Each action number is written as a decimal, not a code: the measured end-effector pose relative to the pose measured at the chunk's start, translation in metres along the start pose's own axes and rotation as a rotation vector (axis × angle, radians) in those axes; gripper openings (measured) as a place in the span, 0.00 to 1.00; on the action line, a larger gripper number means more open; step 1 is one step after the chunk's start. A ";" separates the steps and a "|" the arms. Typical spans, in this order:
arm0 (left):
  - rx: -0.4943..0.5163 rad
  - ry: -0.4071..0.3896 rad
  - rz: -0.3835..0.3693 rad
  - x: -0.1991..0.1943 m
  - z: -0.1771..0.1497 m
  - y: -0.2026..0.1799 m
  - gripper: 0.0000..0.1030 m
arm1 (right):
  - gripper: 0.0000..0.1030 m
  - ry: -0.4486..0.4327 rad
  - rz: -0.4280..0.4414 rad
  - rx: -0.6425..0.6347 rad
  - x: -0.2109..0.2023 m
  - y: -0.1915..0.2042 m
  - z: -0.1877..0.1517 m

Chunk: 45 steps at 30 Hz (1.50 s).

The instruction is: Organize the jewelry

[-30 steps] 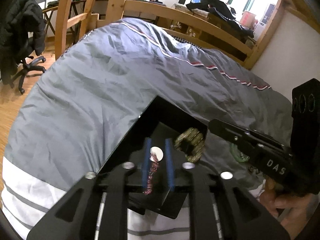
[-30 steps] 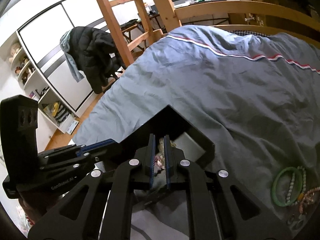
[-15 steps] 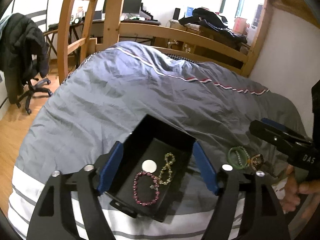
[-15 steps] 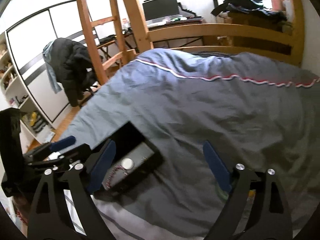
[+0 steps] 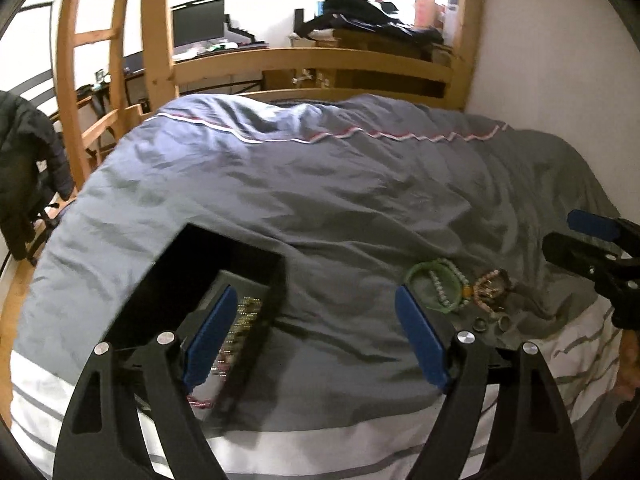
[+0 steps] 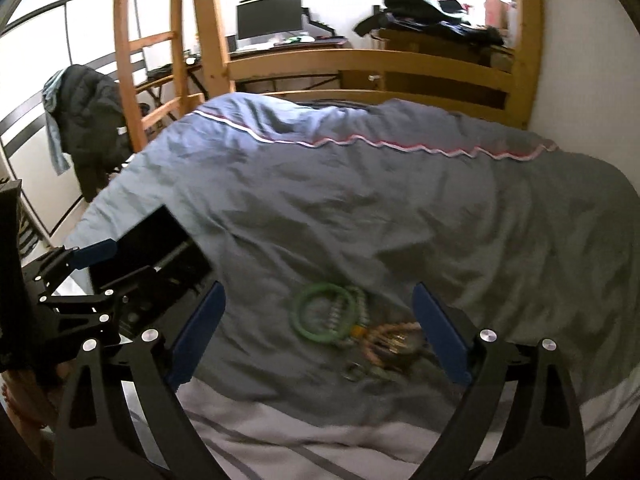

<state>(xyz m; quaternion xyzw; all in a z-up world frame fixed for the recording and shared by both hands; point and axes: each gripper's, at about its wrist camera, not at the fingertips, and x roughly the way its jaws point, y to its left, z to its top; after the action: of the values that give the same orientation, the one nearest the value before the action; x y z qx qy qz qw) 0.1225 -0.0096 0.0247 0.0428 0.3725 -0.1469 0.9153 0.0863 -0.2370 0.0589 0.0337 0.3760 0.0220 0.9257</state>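
Observation:
A black jewelry box (image 5: 188,276) lies open on the grey duvet, with beaded bracelets (image 5: 240,320) inside, partly hidden by my left fingers. My left gripper (image 5: 316,336) is open and empty, just right of the box. A green bangle (image 5: 434,284) and a heap of bead bracelets and rings (image 5: 490,292) lie on the duvet to the right. In the right wrist view my right gripper (image 6: 320,332) is open and empty, hovering over the green bangle (image 6: 324,314) and the heap (image 6: 390,338). The box (image 6: 160,248) sits at its left.
The grey duvet (image 5: 340,192) covers the whole bed; a white striped sheet (image 5: 320,444) shows at the near edge. A wooden bed frame and ladder (image 5: 156,52) stand behind. A chair with a dark jacket (image 6: 90,120) is at the left.
Both grippers were shut on bracelets over the box, opened and dropped them in. Both have since swung right; the right one now hovers over the jewelry heap.

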 end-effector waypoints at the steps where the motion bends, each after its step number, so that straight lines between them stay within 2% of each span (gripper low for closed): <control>1: 0.004 0.007 -0.009 0.005 -0.001 -0.006 0.77 | 0.91 0.001 -0.005 0.007 0.000 -0.005 -0.002; 9: 0.047 0.065 -0.046 0.052 -0.003 -0.046 0.77 | 0.91 0.011 -0.093 0.041 0.018 -0.051 -0.028; 12: 0.083 0.089 -0.051 0.074 -0.004 -0.062 0.77 | 0.91 0.033 -0.097 0.052 0.030 -0.063 -0.039; 19: 0.134 0.133 -0.084 0.121 -0.003 -0.084 0.76 | 0.90 0.066 -0.096 0.058 0.063 -0.062 -0.044; 24: 0.135 0.155 -0.118 0.148 0.003 -0.091 0.72 | 0.89 0.137 -0.107 0.063 0.098 -0.062 -0.052; 25: 0.129 0.164 -0.128 0.151 0.002 -0.091 0.69 | 0.87 0.158 -0.103 0.066 0.106 -0.063 -0.055; 27: 0.120 0.200 -0.134 0.159 -0.003 -0.089 0.52 | 0.72 0.226 -0.104 0.093 0.123 -0.069 -0.063; 29: 0.112 0.224 -0.113 0.164 -0.006 -0.087 0.42 | 0.61 0.261 -0.109 0.131 0.133 -0.077 -0.068; 31: 0.093 0.231 -0.122 0.164 -0.005 -0.083 0.33 | 0.57 0.267 -0.096 0.151 0.136 -0.081 -0.069; 33: 0.071 0.247 -0.156 0.163 -0.005 -0.080 0.18 | 0.41 0.267 -0.107 0.141 0.136 -0.080 -0.070; 35: 0.054 0.258 -0.169 0.162 -0.005 -0.078 0.10 | 0.32 0.256 -0.124 0.127 0.133 -0.079 -0.070; 39: 0.059 0.254 -0.165 0.155 -0.006 -0.079 0.08 | 0.14 0.212 -0.130 0.127 0.122 -0.079 -0.067; 41: 0.062 0.249 -0.165 0.149 -0.002 -0.080 0.08 | 0.10 0.181 -0.132 0.135 0.117 -0.082 -0.065; 45: 0.067 0.211 -0.164 0.129 0.010 -0.078 0.09 | 0.09 0.101 -0.113 0.170 0.100 -0.088 -0.058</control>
<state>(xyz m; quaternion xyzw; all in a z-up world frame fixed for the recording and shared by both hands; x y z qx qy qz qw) 0.1928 -0.1166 -0.0550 0.0580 0.4636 -0.2286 0.8541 0.1192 -0.3159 -0.0587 0.0900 0.4239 -0.0605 0.8992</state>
